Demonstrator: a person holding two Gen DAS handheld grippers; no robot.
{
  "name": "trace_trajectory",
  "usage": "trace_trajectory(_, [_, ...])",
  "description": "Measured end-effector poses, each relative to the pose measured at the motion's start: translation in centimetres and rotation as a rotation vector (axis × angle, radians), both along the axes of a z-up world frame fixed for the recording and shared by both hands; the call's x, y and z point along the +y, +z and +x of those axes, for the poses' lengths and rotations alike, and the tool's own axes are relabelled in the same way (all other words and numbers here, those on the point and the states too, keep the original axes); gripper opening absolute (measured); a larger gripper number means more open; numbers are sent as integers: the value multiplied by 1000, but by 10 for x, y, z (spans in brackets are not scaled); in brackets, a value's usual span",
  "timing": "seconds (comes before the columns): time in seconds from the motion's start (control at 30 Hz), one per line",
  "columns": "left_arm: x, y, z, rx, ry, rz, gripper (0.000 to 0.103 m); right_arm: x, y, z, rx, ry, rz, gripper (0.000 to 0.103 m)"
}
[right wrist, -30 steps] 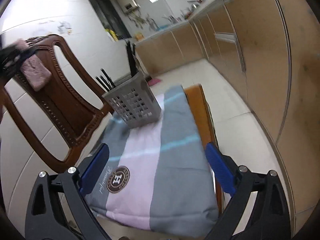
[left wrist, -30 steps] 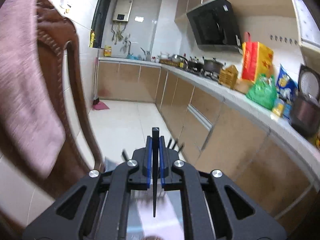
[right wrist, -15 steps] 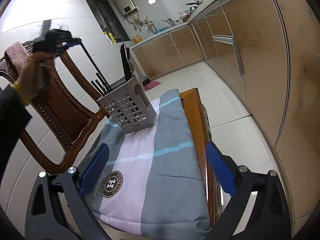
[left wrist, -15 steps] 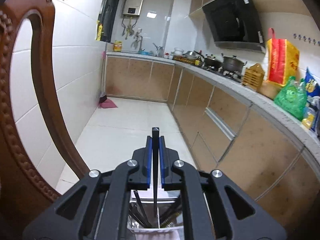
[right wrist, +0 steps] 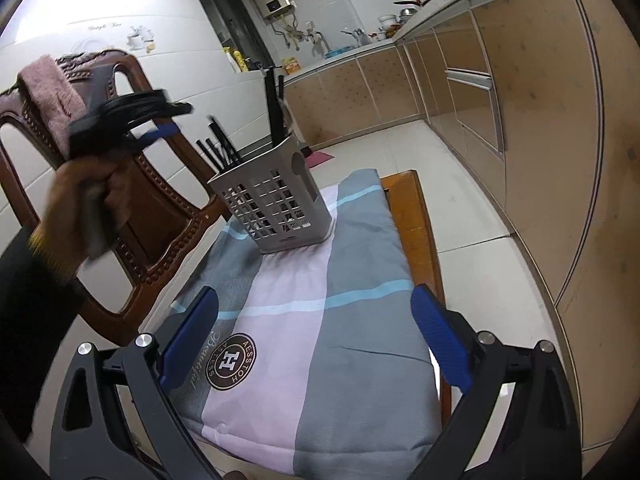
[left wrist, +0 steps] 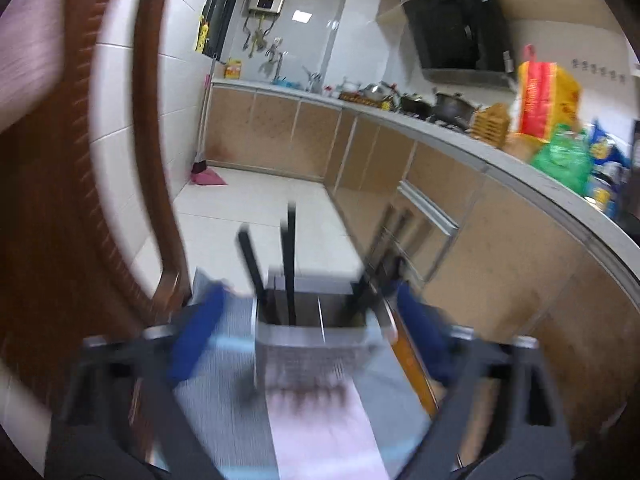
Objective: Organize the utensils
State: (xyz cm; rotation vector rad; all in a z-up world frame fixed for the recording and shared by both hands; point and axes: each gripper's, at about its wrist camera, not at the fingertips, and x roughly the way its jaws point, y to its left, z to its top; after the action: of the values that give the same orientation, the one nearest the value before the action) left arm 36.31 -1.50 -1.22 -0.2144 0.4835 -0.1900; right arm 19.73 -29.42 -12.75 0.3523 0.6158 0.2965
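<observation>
A grey slotted utensil holder (right wrist: pixel 276 204) stands on a striped cushion (right wrist: pixel 320 320) on a wooden chair. Several black utensils (right wrist: pixel 276 108) stand in it. In the blurred left wrist view the holder (left wrist: pixel 316 344) sits between and just beyond my fingers, with black utensils (left wrist: pixel 288 264) sticking up. My left gripper (left wrist: pixel 308 336) is open and empty; it also shows in the right wrist view (right wrist: pixel 160 124), held up left of the holder. My right gripper (right wrist: pixel 316 340) is open and empty, low over the near cushion.
The carved chair back (right wrist: pixel 132 184) with a pink towel (right wrist: pixel 52 96) rises left of the holder. Kitchen cabinets (right wrist: pixel 540 140) run along the right. The counter (left wrist: pixel 520 152) carries pots and bags. Tiled floor (left wrist: pixel 256 208) lies beyond the chair.
My left gripper was shut on a black utensil above the holder. It has opened, the utensil stands in the holder, and the gripper has dropped back. My right gripper has hardly moved.
</observation>
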Motion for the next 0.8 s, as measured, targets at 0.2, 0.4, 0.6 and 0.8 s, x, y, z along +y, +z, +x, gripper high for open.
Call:
trace_trajectory(0.2, [13, -47, -115, 20, 9, -20, 99, 18, 2, -7, -9, 24, -54, 98])
trace_trajectory(0.4, [-3, -84, -143, 139, 56, 157, 99, 49, 12, -15, -6, 41, -142, 100])
trace_trajectory(0.6, [-8, -82, -156, 181, 76, 223, 99, 70, 45, -31, -55, -22, -245, 100])
trace_trajectory(0.8, [1, -67, -168, 195, 88, 183, 99, 69, 64, -37, -72, -108, -275, 100])
